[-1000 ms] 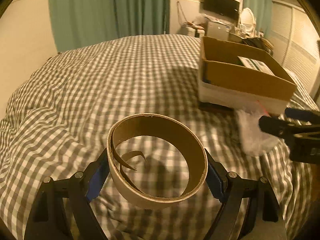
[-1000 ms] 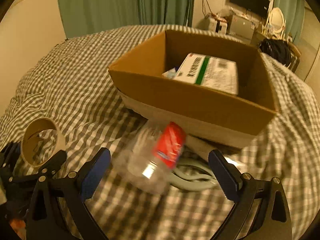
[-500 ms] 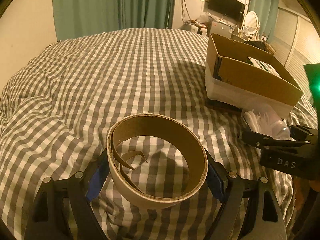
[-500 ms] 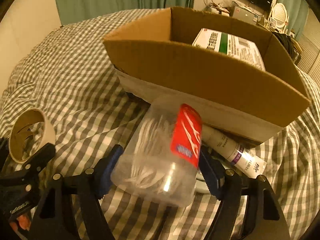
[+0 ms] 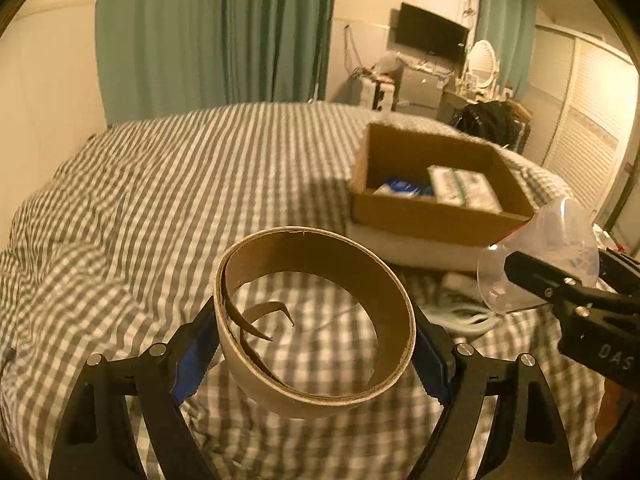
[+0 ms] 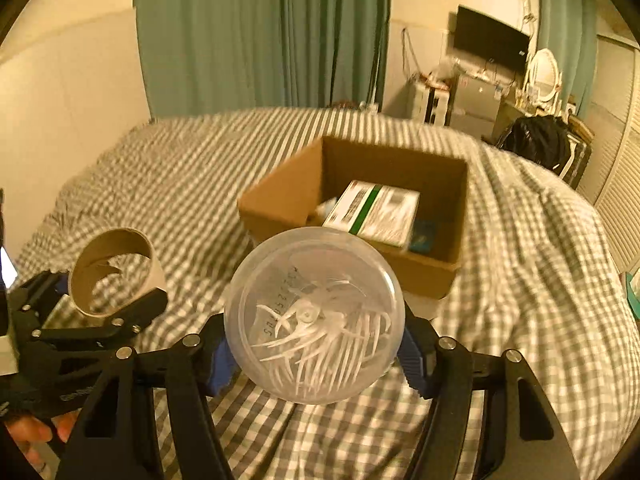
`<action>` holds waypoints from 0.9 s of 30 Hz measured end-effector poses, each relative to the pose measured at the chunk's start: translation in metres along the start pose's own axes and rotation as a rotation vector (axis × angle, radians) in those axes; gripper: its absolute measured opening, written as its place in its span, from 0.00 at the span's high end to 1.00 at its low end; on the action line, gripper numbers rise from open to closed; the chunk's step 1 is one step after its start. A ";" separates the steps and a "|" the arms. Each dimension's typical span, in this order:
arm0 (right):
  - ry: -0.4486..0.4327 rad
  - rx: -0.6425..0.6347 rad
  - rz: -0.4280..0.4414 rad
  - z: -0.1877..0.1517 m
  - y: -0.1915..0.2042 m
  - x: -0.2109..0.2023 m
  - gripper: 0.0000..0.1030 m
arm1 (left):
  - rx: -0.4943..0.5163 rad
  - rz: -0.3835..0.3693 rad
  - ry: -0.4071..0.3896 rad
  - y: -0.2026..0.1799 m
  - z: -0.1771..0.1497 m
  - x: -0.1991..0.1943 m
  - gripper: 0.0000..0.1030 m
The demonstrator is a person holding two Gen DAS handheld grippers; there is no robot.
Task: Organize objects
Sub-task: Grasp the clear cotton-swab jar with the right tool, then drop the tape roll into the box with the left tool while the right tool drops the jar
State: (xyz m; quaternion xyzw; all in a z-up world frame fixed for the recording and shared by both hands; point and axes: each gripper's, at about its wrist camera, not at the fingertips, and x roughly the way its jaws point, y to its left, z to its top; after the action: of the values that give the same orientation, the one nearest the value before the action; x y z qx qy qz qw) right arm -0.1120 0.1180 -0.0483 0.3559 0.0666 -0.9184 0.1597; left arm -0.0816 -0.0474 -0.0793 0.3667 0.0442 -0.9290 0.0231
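We're holding both loads above the bed (image 5: 168,184), near side of the cardboard box (image 6: 400,276).

Left gripper (image 5: 314,354): fingers clamping the cardboard tape core (image 5: 316,312).

Right gripper (image 6: 316,346): fingers squeezing the clear tub of floss picks (image 6: 314,316).

Risks we're watching:
- round, slick tub rolling out of the pads
- thin core buckling under the squeeze
- box tipping on the soft checked duvet

Far side: green curtains (image 5: 216,32), TV (image 5: 434,40).
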 end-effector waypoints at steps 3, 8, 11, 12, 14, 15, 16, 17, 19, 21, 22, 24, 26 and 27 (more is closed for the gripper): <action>-0.042 0.009 0.001 0.007 -0.010 -0.019 0.36 | 0.018 -0.016 -0.021 -0.013 0.012 -0.007 0.16; -0.111 0.017 -0.005 0.023 -0.025 -0.039 0.36 | 0.050 -0.044 -0.054 -0.037 0.040 -0.012 0.16; -0.134 0.019 -0.032 0.038 -0.039 -0.039 0.36 | 0.078 -0.060 -0.079 -0.054 0.058 -0.011 0.16; -0.136 0.020 -0.038 0.043 -0.043 -0.037 0.36 | 0.085 -0.063 -0.085 -0.057 0.063 -0.009 0.16; -0.139 0.026 -0.046 0.053 -0.052 -0.031 0.36 | 0.101 -0.057 -0.094 -0.064 0.074 -0.002 0.16; -0.136 0.032 -0.048 0.059 -0.057 -0.025 0.36 | 0.109 -0.055 -0.096 -0.067 0.081 0.004 0.16; -0.133 0.036 -0.049 0.063 -0.062 -0.021 0.36 | 0.114 -0.057 -0.095 -0.070 0.087 0.011 0.16; -0.129 0.045 -0.050 0.069 -0.068 -0.014 0.36 | 0.116 -0.056 -0.095 -0.071 0.094 0.018 0.16; -0.118 0.053 -0.056 0.080 -0.077 0.000 0.36 | 0.118 -0.052 -0.092 -0.074 0.104 0.032 0.16; -0.105 0.056 -0.064 0.091 -0.086 0.015 0.36 | 0.111 -0.047 -0.084 -0.074 0.114 0.049 0.16; -0.096 0.055 -0.070 0.095 -0.090 0.024 0.36 | 0.108 -0.045 -0.079 -0.074 0.119 0.059 0.16; -0.079 0.048 -0.083 0.104 -0.096 0.042 0.36 | 0.105 -0.040 -0.061 -0.075 0.127 0.079 0.16; -0.050 0.029 -0.100 0.111 -0.099 0.063 0.36 | 0.108 -0.034 -0.040 -0.077 0.132 0.098 0.16; -0.037 0.020 -0.104 0.113 -0.101 0.072 0.36 | 0.111 -0.033 -0.030 -0.079 0.133 0.106 0.16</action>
State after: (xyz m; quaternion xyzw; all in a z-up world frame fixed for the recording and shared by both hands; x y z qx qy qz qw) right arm -0.2679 0.1685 -0.0124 0.3365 0.0726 -0.9325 0.1094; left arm -0.2546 0.0167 -0.0499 0.3525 -0.0015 -0.9358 -0.0120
